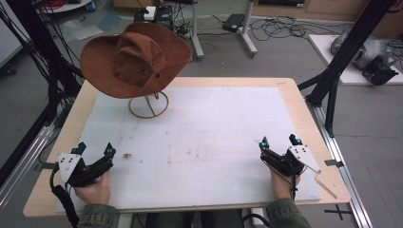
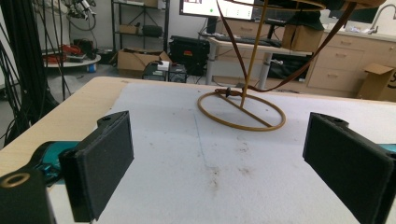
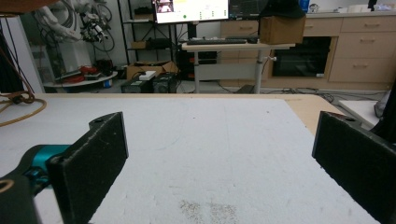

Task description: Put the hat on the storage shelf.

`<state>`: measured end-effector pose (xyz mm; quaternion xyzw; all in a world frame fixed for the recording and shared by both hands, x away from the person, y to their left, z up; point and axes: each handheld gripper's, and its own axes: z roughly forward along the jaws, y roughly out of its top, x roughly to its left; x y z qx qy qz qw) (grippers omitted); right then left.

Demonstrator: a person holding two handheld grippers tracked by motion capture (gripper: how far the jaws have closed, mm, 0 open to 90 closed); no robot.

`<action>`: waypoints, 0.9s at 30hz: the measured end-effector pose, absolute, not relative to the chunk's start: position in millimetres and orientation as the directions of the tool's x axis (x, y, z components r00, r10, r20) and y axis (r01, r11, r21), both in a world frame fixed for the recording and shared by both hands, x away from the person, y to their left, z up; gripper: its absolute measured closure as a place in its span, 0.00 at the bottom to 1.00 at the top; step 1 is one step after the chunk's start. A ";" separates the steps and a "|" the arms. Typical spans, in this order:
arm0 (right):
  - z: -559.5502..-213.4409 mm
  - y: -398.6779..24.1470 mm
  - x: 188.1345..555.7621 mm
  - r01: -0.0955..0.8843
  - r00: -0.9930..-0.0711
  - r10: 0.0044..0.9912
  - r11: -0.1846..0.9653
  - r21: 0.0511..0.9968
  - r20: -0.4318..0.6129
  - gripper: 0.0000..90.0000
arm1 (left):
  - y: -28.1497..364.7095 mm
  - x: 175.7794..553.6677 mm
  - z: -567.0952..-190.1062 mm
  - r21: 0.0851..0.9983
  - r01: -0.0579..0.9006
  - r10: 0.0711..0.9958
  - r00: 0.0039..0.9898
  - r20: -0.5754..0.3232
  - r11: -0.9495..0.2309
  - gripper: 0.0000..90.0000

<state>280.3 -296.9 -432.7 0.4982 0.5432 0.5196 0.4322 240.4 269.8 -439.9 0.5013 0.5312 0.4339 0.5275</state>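
Two claws rest at the near edge of the bench (image 1: 71, 118), both spread wide and empty: the left claw (image 1: 95, 148) on the same side as the hat stand, the right claw (image 1: 280, 140) well apart from it, across the white mat (image 1: 214, 123).

The brown suede wide-brimmed hat (image 1: 135, 59) sits tilted atop the thin tan wire stand with a ring base (image 1: 148, 105), at the far left part of the bench. By the look of it, the hat is light and soft, its brim floppy enough to bend under a pinch, while the crown would dent. The brim edge nearest the left claw seems the best place to take hold, lifting upward so that the spindly stand does not tip; that stand looks easy to topple.

From the left gripper view, the ring base (image 2: 240, 111) and upright rod are plain, but the hat itself is cut off at the top edge. How the crown seats on the stand's upper loop is hidden beneath the brim.
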 end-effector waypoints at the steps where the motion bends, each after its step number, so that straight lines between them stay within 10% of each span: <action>1: -432.8 -298.0 280.9 0.086 -0.129 0.991 -0.026 0.996 0.037 0.03 | 270.0 240.2 -439.8 0.990 0.076 0.990 0.059 -0.124 0.120 0.10; 27: -435.3 -297.5 279.8 0.104 -0.142 0.988 -0.049 0.993 0.064 0.03 | 270.4 240.2 -439.5 0.989 0.077 0.990 0.064 -0.128 0.123 0.10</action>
